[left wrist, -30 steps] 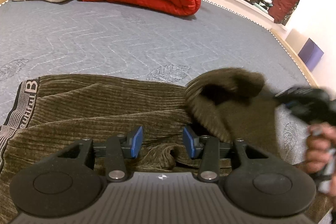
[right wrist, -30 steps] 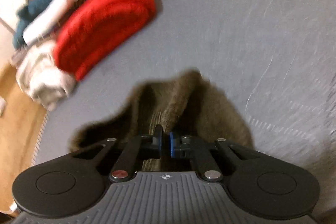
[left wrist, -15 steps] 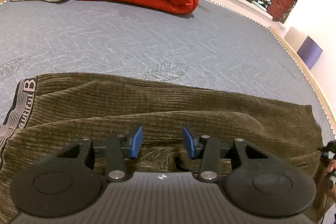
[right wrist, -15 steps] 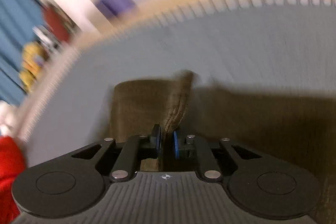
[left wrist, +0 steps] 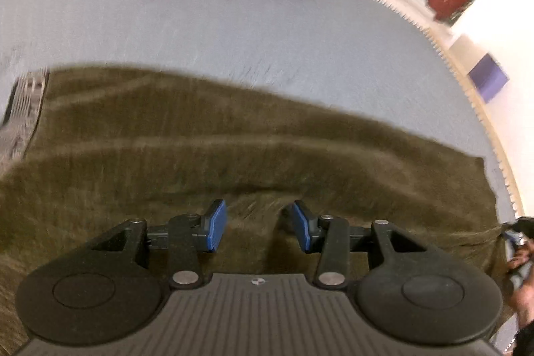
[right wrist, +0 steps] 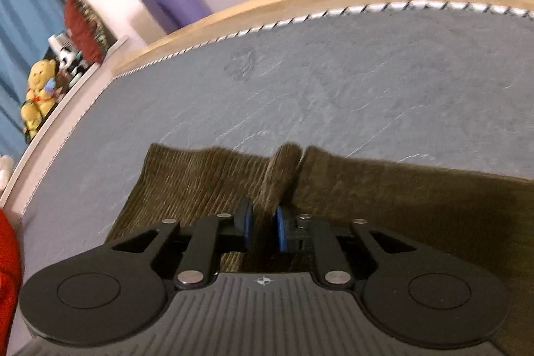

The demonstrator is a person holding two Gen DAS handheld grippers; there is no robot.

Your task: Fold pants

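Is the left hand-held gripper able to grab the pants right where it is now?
Probably yes: the left hand-held gripper is open just above the pants, with a raised fold between its fingers and nothing in between.

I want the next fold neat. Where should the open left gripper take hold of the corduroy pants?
Probably the raised wrinkle between the left gripper's fingers, coming straight down from above: the corduroy pants lie flat on the mattress, and only that ridge offers fabric to pinch.
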